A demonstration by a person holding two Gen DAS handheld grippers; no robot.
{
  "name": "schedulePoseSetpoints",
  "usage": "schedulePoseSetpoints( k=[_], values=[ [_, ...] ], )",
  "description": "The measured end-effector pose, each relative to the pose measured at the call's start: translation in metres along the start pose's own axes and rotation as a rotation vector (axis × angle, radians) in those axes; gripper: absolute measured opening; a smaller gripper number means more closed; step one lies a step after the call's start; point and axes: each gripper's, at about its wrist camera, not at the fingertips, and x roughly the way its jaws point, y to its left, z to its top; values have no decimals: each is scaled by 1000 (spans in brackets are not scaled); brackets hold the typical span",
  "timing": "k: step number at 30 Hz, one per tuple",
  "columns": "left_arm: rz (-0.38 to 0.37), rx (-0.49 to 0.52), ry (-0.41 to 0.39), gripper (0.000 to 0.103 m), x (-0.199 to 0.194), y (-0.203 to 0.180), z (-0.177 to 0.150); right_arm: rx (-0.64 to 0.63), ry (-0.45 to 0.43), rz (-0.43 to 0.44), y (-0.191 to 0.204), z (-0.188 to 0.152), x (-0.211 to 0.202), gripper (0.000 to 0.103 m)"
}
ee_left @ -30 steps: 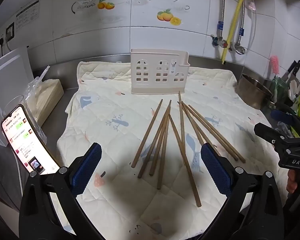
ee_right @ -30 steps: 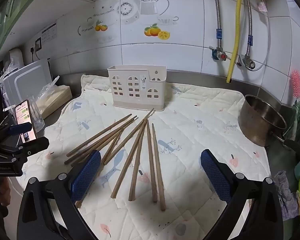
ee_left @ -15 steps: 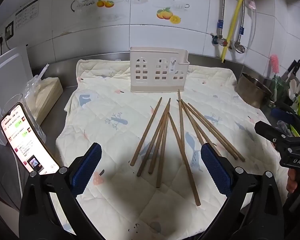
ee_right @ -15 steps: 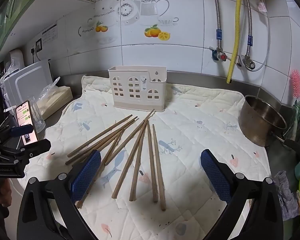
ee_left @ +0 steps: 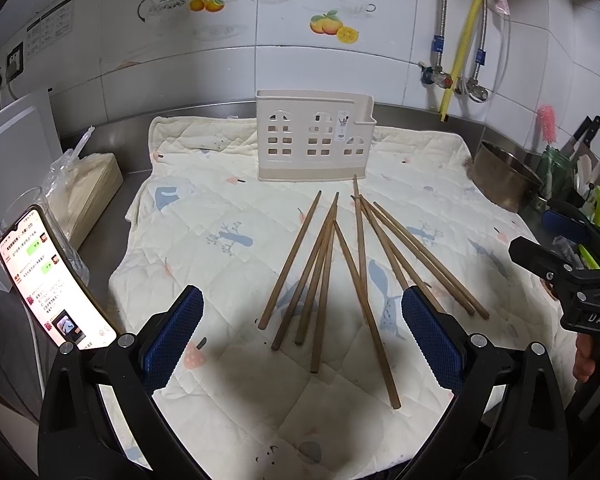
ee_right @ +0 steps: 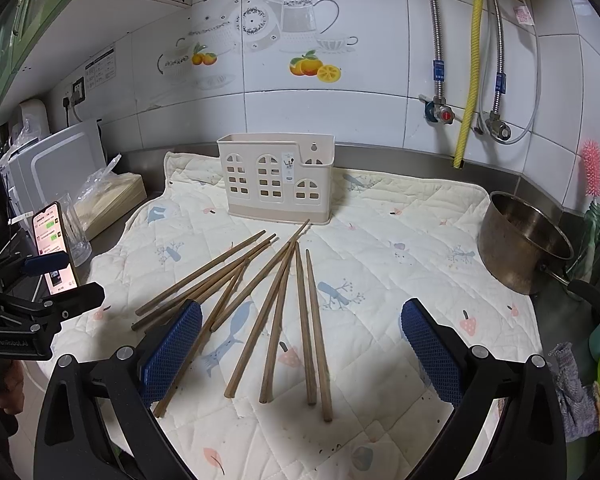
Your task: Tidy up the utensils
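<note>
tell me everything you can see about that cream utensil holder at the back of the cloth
The utensil holder is a cream, plastic-looking rectangular caddy standing upright on the quilted cloth, near the cloth's back edge in front of the tiled wall. Its front is pierced with arched, window-like cutouts in rows and carries a small label. The right part of the front wall steps down lower, and a hanging hole shows in the back wall above it. Nothing can be seen sticking out of it. The wooden chopsticks lie fanned in front of it; neither tool touches it.

hand-held gripper [ee_left: 302, 334] | black frame | blue textured pads [ee_left: 172, 338] | silver screws
</note>
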Motion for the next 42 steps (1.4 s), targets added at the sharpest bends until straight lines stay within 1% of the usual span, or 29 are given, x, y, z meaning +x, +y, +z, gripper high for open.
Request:
schedulePoseSetpoints(
  k=[13,42],
  values=[
    [8,-5,3,98,2,0,2,-3,2,4,3,3,1,97],
    [8,-41,18,98,14,11,3,4,10,19,6,-5,14,97]
  ],
)
